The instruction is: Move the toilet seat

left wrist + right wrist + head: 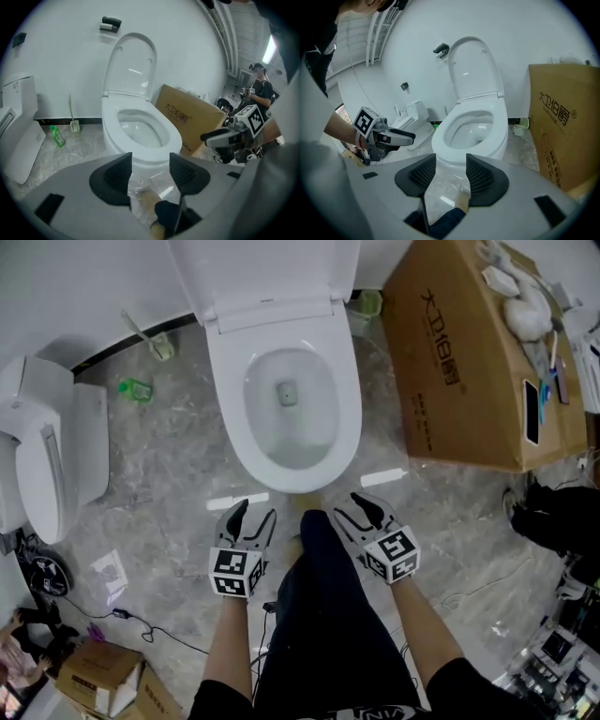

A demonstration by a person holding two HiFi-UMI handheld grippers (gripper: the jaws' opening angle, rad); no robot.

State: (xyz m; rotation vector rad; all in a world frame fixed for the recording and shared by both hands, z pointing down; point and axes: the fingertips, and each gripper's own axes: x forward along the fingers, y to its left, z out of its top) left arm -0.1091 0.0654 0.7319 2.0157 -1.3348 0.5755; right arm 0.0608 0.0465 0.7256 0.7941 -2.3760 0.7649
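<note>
From the head view: find the white oval plastic toilet seat (228,418) lying, as far as can be told, flat on the bowl, with the white plastic lid (267,268) stood up behind it against the wall. Below, over the grey marbled floor (169,484), find the left gripper (256,512) and the right gripper (359,509), both near the bowl's front but apart from it, either side of a dark trouser leg (319,615). Note the big brown cardboard box (469,371) just beside the toilet on the right.

From the left gripper view: see black jaws standing wide apart and holding nothing, with only floor and the trouser leg between them, and the seat ahead, untouched.

From the right gripper view: much the same, jaws well open and empty, pointed at the front of the seat without touching it.

Judging from all this: not yet begun. Left to do: close in, take the seat's front edge, and swing it, presumably up towards the lid
</note>
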